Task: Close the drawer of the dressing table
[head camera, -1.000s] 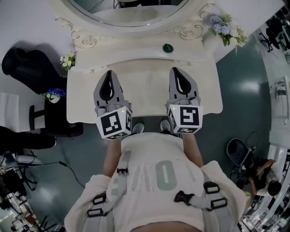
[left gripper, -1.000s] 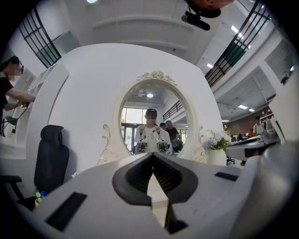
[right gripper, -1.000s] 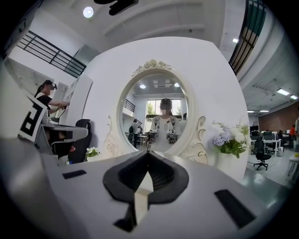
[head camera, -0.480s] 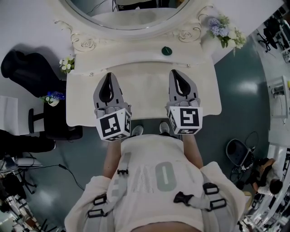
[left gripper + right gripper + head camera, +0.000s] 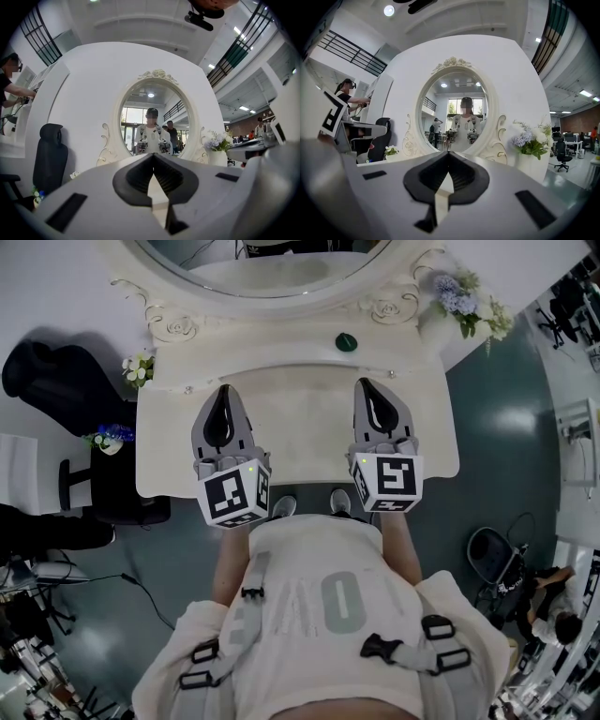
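The white dressing table (image 5: 300,442) stands in front of me, with its oval mirror (image 5: 272,268) at the back. No drawer front shows in any view; the tabletop hides whatever lies under its near edge. My left gripper (image 5: 223,390) hovers level over the left part of the tabletop, shut and empty, pointing at the mirror. My right gripper (image 5: 367,382) does the same over the right part. In the left gripper view the left gripper (image 5: 153,155) has its jaws together, and so does the right gripper (image 5: 448,153) in the right gripper view. The mirror (image 5: 457,112) reflects me holding both.
A small dark green knob-like object (image 5: 347,340) lies on the table's back shelf. A vase of flowers (image 5: 466,304) stands at the back right and a small posy (image 5: 139,367) at the back left. A black chair (image 5: 56,376) and a black side stand (image 5: 117,486) are left of the table.
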